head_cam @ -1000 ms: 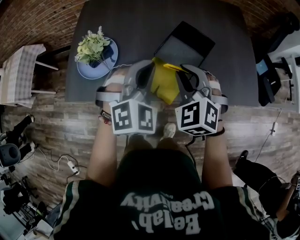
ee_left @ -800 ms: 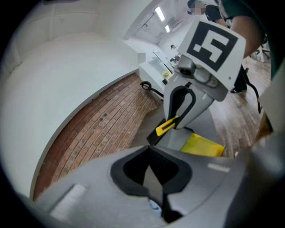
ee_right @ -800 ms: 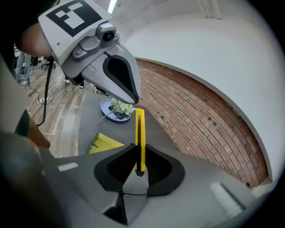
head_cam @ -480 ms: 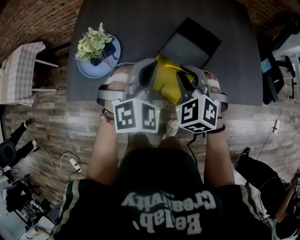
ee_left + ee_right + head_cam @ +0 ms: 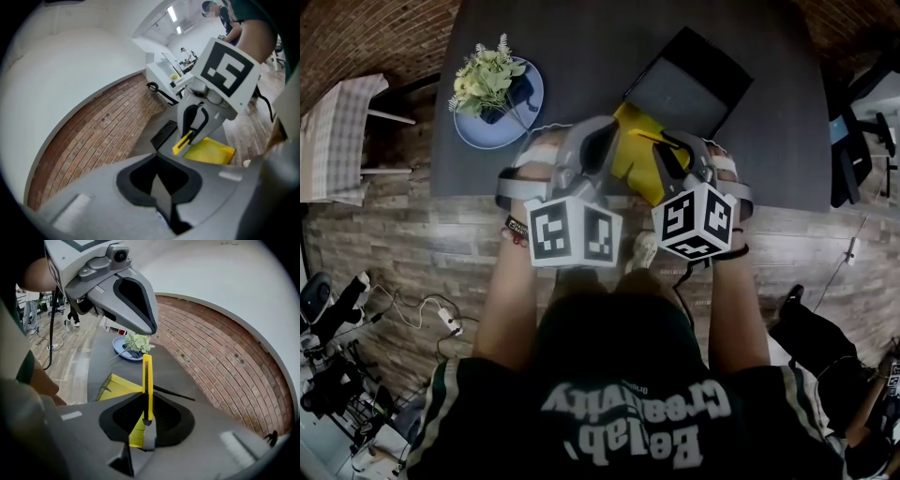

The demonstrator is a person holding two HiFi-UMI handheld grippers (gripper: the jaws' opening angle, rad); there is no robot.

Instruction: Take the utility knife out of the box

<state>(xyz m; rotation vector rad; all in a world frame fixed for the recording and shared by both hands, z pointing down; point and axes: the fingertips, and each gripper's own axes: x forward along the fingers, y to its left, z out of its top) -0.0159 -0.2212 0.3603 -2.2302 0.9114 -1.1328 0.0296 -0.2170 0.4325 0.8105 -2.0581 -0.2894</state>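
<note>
Gripping the yellow utility knife (image 5: 147,380) by its lower end, our right gripper (image 5: 146,422) has both jaws clamped on the handle, and the knife stands straight up along the jaws in the right gripper view. Seen from the left gripper view, the same knife (image 5: 183,143) slants out of the right gripper, with its free end hanging just over the yellow box (image 5: 209,152). We cannot tell whether the tip touches the box. In the head view the knife (image 5: 645,137) shows as a thin yellow strip above the box (image 5: 630,169), which lies open on the near edge of the dark table (image 5: 581,47). Our left gripper (image 5: 164,190) sits just left of the box with its jaws pressed together and nothing between them. Both grippers' marker cubes hang over the table edge on the near side of the box. Beyond the box, touching its far right corner, a black lid (image 5: 689,84) lies flat. Well to the left of the box stands a blue plate (image 5: 467,142) bearing a small plant (image 5: 486,84).
</note>
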